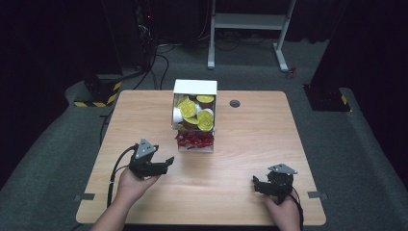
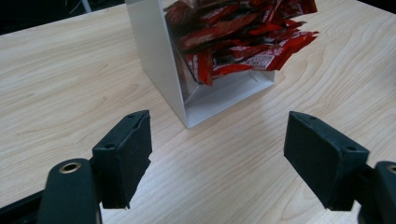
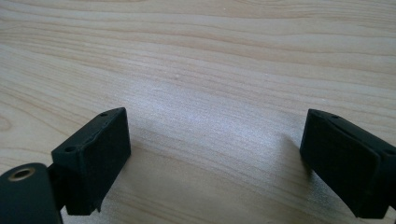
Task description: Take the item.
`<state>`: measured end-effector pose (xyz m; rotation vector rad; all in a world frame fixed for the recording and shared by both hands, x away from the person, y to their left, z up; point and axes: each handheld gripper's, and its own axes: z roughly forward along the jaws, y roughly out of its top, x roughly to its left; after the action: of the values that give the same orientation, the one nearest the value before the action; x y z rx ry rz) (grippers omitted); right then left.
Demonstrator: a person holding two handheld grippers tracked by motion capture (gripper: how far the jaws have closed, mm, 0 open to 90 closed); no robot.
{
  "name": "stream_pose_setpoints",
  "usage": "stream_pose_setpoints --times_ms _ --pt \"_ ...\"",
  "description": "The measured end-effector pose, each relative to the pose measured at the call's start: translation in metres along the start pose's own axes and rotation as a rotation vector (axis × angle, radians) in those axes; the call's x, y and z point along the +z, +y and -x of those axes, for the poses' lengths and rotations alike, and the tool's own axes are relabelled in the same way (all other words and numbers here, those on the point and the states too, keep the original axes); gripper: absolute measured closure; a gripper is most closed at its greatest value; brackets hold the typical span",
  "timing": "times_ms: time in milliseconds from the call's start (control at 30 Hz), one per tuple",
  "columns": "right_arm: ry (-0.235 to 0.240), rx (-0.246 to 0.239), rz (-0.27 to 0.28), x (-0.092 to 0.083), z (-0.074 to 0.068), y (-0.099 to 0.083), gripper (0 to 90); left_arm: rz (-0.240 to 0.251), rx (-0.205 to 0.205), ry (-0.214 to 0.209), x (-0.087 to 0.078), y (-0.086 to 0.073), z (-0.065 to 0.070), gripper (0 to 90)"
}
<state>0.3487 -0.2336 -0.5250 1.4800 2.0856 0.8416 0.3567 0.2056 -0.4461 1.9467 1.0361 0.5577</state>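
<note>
We see white two-tier dispenser box (image 1: 195,87) mid-table, toward far edge. Upper tier: white pods with yellow-green lids (image 1: 198,113). Lower tier: red sachets (image 2: 243,37) spilling at open front; we make out white print on wrappers, too blurred to read. Left gripper (image 1: 166,162) just left of box front, jaws spread wide, holding nothing. Right gripper (image 1: 256,183) near table's (image 1: 250,139) front right, well apart from box, jaws wide over bare wood.

- High view looks down and forward on my whole table (image 1: 250,144).
- My left gripper view sits close, facing the white box (image 2: 159,60) at upper centre.
- My right gripper view looks at wood, very near.
</note>
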Motion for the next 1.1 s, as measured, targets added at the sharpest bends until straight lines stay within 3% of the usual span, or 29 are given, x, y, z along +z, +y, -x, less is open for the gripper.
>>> stream_pose_setpoints --times_ms 233,733,933,1100 --pt "0.002 -0.004 0.000 0.000 0.000 0.000 8.5 0.012 -0.025 -0.027 0.007 0.005 -0.002 23.1" --pt "0.002 -0.003 0.000 0.000 0.000 0.000 8.5 0.031 0.002 -0.016 0.017 0.015 0.001 24.4" --pt "0.002 -0.003 0.000 0.000 0.000 0.000 8.5 0.044 -0.026 -0.031 0.025 0.017 0.000 28.2" --pt "0.002 -0.003 0.000 0.000 0.000 0.000 8.5 0.049 -0.020 -0.016 0.030 0.019 -0.002 30.3"
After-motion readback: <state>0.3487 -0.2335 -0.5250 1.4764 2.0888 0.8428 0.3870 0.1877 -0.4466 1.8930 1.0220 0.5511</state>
